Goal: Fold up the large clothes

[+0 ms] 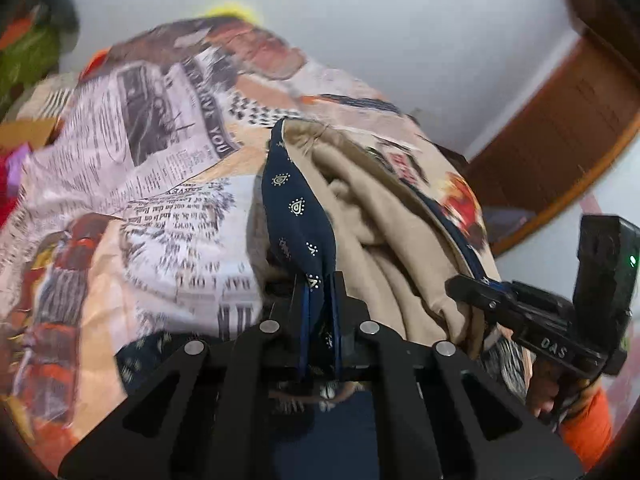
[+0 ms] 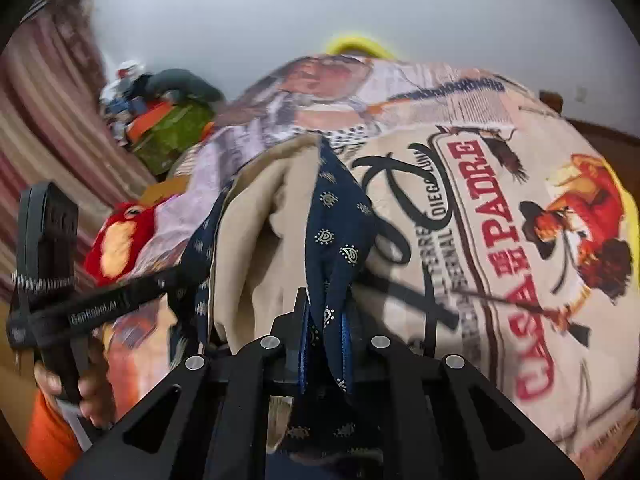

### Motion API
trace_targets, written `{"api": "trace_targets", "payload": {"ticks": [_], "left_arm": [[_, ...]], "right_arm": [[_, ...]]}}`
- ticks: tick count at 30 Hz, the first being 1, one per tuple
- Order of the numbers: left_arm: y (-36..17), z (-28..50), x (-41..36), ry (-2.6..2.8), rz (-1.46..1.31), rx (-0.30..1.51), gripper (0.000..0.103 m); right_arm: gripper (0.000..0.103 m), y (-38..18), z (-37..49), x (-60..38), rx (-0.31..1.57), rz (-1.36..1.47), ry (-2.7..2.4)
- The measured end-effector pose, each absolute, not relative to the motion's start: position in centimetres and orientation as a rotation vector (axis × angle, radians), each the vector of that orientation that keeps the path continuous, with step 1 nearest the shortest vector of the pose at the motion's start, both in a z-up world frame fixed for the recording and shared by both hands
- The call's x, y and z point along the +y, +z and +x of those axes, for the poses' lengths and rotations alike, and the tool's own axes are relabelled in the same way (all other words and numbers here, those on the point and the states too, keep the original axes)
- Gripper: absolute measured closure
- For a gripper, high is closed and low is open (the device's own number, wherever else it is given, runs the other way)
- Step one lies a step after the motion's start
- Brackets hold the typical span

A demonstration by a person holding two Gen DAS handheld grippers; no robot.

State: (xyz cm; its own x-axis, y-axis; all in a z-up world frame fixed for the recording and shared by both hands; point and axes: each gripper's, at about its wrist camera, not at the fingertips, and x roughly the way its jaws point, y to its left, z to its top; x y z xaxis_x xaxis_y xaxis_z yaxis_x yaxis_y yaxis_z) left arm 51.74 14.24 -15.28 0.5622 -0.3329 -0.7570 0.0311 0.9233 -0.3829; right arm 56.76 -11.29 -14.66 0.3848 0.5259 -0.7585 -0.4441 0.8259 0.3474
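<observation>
While both my tools, the left tool [image 1: 320, 304] and right tool [image 2: 324, 320], are clamped on the navy garment [image 1: 296, 208], its beige-lined body runs up-frame between them over the printed bedspread [image 2: 500, 240].

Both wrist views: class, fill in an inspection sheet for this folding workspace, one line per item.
Surface: a printed bedcover with newspaper and poster motifs, rumpled.
Job's things: a navy patterned garment with beige lining, bunched and lifted between both tools.
Clutter: a red soft toy and a heap of green and orange things at the far left.
Grippers: left tongs and right tongs each shut on a navy edge.
Cables: nothing seen.
Surroundings: pale wall, wooden door, striped curtain.
</observation>
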Motion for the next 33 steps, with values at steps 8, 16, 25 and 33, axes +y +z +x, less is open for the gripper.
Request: {"api": "trace_targets", "payload": {"ticks": [8, 16, 25, 33], "left_arm": [[-14.7, 42.7, 11.1, -0.287, -0.2, 1.015, 0.096], [-19.5, 38.8, 10.2, -0.193, -0.157, 1.142, 0.096], [-21.4, 36.3, 10.9, -0.165, -0.102, 1.197, 0.095], [-16.9, 36.1, 12.7, -0.162, -0.146, 1.063, 0.058]], "right_arm": [[0.093, -13.8, 47.5, -14.1, 1.022, 0.058, 0.674], [0.093, -17.2, 41.2, -15.1, 1.096, -0.016, 0.599], [0.077, -17.9, 40.3, -16.0, 1.196, -0.102, 0.592], [0.036, -13.9, 40.4, -15.8, 1.089, -0.121, 0.617]]}}
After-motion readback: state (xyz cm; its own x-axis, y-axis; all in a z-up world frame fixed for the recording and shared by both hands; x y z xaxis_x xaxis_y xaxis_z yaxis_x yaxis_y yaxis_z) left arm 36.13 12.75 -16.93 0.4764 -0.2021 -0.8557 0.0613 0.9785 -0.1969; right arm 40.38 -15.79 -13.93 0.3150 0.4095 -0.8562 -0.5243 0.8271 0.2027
